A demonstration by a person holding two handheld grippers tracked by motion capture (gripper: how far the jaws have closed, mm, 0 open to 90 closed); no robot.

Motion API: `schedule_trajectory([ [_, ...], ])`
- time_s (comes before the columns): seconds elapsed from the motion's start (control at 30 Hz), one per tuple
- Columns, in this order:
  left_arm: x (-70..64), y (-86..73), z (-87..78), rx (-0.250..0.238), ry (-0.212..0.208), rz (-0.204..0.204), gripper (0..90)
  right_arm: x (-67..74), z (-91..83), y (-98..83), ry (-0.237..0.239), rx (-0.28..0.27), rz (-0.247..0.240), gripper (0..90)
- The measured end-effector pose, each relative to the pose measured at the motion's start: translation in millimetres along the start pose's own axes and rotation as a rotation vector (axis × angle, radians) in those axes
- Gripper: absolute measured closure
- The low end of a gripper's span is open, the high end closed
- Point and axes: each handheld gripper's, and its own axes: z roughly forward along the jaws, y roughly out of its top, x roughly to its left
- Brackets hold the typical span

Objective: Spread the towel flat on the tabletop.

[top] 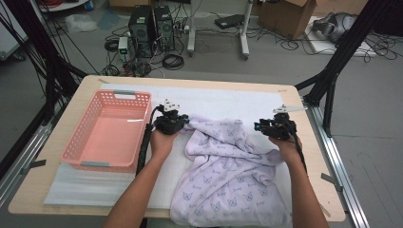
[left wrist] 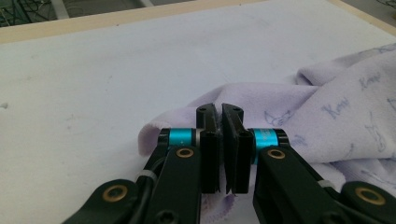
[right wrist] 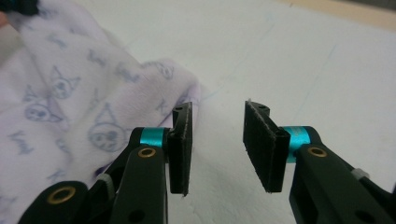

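Note:
A lavender towel (top: 228,171) printed with small cartoon faces lies crumpled on the white mat (top: 223,102), spilling over the table's near edge. My left gripper (top: 183,119) rests at the towel's far left corner. In the left gripper view its jaws (left wrist: 219,109) are pressed together with the towel's edge (left wrist: 336,107) pinched between them. My right gripper (top: 259,126) is at the towel's far right corner. Its jaws (right wrist: 217,109) stand apart over bare mat, with the towel's edge (right wrist: 70,93) lying against the outside of the left jaw and nothing between them.
A pink slotted basket (top: 78,137) stands on the left part of the wooden table (top: 90,83), close beside my left hand. Bare white mat stretches beyond both grippers toward the far edge. Black frame legs, computers and cables are on the floor behind.

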Motion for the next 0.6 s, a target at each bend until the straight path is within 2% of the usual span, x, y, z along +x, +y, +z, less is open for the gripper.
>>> schedule_trajectory([
  [0.07, 1.2, -0.3, 0.3, -0.001, -0.003, -0.005, 85.5, 0.3, 16.0, -2.9, 0.016, 0.034, 0.003, 60.3],
  [0.13, 2.7, -0.8, 0.5, 0.002, -0.005, -0.01, 85.5, 2.2, 30.4, -5.0, 0.054, 0.054, 0.027, 58.0],
  [0.17, 2.8, -1.0, 0.9, -0.002, -0.007, -0.017, 85.5, 4.8, 37.3, -5.1, 0.06, 0.078, 0.02, 57.3],
  [0.23, 4.1, -1.2, 1.0, -0.003, -0.006, -0.018, 85.5, 11.6, 49.5, -5.0, 0.073, 0.128, -0.016, 56.3],
  [0.27, 4.5, -1.3, 1.4, -0.007, -0.007, -0.026, 85.5, 18.0, 53.4, -3.6, 0.04, 0.14, -0.071, 58.1],
  [0.33, 5.6, -1.5, 2.3, -0.007, -0.006, -0.029, 85.5, 21.1, 55.0, -1.4, 0.044, 0.146, -0.11, 67.4],
  [0.37, 5.5, -1.5, 2.8, -0.01, -0.004, -0.031, 85.4, 20.9, 54.9, -0.4, 0.067, 0.153, -0.123, 81.3],
  [0.4, 5.4, -1.3, 2.8, -0.01, -0.002, -0.029, 85.4, 20.6, 54.8, 1.4, 0.079, 0.162, -0.143, 84.7],
  [0.47, 5.3, -0.3, 2.1, -0.019, 0.014, -0.021, 85.5, 19.9, 53.0, 7.2, 0.024, 0.174, -0.195, 86.1],
  [0.5, 5.3, 0.4, 1.4, -0.025, 0.022, -0.013, 85.5, 15.2, 50.7, 10.7, -0.006, 0.154, -0.197, 86.3],
  [0.57, 5.8, 1.8, 0.4, -0.04, 0.035, -0.02, 85.5, 2.4, 43.1, 18.6, -0.086, 0.107, -0.17, 86.4],
  [0.6, 6.2, 2.2, 0.5, -0.047, 0.04, -0.024, 85.5, -4.0, 39.4, 22.8, -0.145, 0.093, -0.164, 86.3],
])
